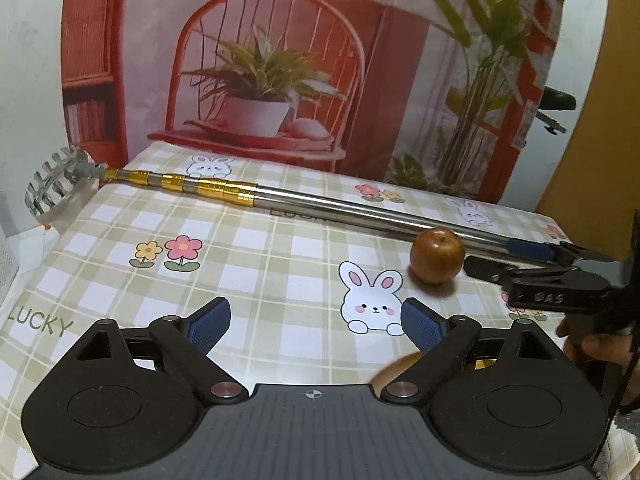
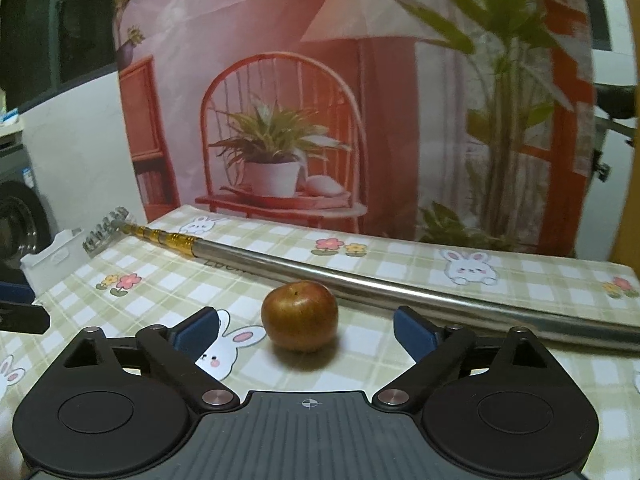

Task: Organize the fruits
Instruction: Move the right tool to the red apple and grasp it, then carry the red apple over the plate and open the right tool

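Note:
A small reddish-brown apple [image 1: 437, 255] sits on the checked tablecloth [image 1: 256, 248] to the right of centre. It also shows in the right wrist view [image 2: 300, 317], just ahead of my right gripper [image 2: 306, 330], which is open with the apple between and slightly beyond its blue fingertips. In the left wrist view the right gripper [image 1: 532, 264] reaches in from the right edge, beside the apple. My left gripper [image 1: 316, 326] is open and empty, low over the cloth, left of the apple.
A long telescopic metal pole [image 1: 320, 208] with a gold section and a rake-like head [image 1: 52, 184] lies diagonally across the table behind the apple. A white tray [image 2: 52, 260] stands at the table's left end. A printed backdrop [image 1: 280, 60] hangs behind.

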Demonstrator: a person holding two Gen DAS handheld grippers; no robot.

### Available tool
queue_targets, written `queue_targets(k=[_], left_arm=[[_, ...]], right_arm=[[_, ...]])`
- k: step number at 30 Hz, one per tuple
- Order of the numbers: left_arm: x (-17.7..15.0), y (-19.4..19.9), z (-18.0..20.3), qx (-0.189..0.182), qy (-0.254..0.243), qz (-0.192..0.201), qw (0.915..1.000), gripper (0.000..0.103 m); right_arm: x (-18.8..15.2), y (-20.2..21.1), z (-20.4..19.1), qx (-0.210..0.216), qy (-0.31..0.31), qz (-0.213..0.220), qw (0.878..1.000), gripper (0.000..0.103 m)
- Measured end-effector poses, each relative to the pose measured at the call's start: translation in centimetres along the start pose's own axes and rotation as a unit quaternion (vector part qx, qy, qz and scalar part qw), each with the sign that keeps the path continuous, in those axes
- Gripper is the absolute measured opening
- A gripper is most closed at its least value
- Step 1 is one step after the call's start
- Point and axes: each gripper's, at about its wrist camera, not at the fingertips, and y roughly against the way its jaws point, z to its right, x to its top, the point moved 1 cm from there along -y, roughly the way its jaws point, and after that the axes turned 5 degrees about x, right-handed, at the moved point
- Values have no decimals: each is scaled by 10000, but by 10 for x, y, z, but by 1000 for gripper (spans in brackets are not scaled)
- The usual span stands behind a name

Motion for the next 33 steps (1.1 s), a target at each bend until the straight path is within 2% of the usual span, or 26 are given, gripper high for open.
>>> queue_targets(k=[8, 13, 17, 24, 33], left_arm=[[-1, -15, -3, 100, -82, -75, 9999, 94], [-1, -21, -7, 176, -46, -125, 9998, 94], [-2, -26, -10, 263, -17, -165, 9995, 94], [-4, -26, -9, 304, -50, -193, 9993, 94], [-6, -23, -12, 360, -17, -203, 9991, 94]], right_arm=[[-5, -59, -4, 126, 334, -358, 9987, 93], [-8, -81, -5, 55, 464, -394, 9981, 92], [-8, -94, 1, 46, 387, -454, 9982, 85], [-10, -107, 3, 139, 388, -655, 9970, 66], [-9, -106, 3, 142, 369, -698, 9968, 64]])
